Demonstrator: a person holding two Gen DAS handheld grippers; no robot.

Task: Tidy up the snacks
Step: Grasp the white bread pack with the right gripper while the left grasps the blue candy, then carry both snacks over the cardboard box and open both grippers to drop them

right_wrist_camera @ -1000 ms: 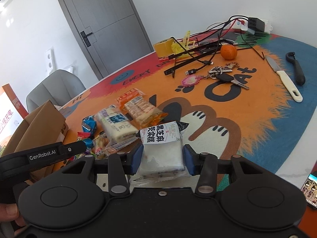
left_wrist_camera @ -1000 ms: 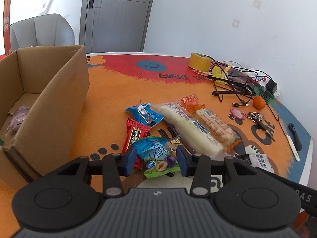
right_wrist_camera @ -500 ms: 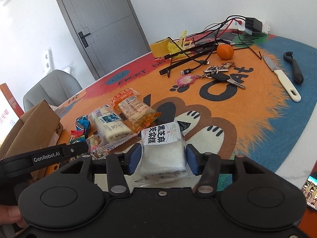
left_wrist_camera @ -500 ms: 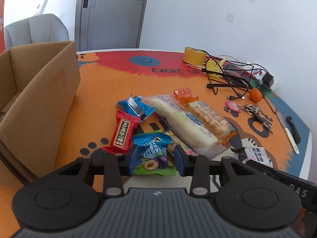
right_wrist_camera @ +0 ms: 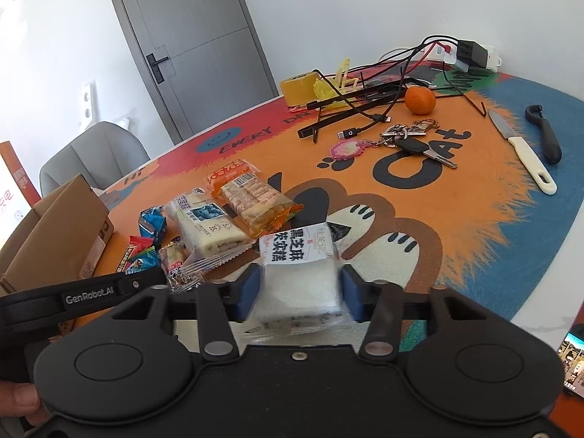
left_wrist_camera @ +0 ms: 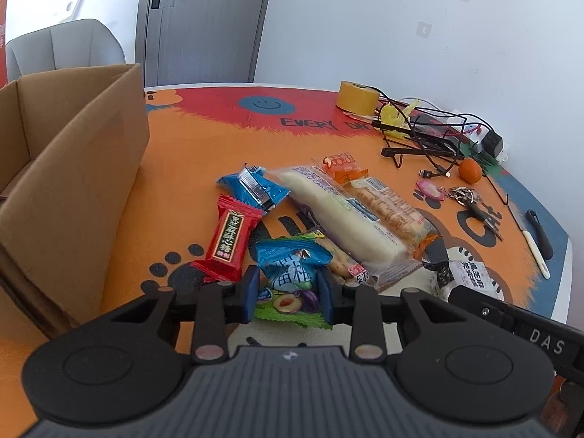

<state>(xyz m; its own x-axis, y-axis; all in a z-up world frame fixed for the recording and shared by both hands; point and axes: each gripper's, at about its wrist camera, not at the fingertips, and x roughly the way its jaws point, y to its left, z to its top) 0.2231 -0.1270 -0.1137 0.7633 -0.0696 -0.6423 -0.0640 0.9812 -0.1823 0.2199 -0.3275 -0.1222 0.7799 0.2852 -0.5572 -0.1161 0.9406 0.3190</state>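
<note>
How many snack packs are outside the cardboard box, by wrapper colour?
Blue candy: 1
Red candy: 1
Blue-green plum pack: 1
Orange biscuit pack: 1
Clear: 3 (cake roll, stick snack, sesame cake)
Total: 7

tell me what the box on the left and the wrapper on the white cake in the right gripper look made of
Box: brown corrugated cardboard, matte, with thick folded walls and raw edges. White cake wrapper: thin clear plastic film, glossy, with a crimped seam, the cake showing through under a printed paper-like label; likely plastic, not certain.
</note>
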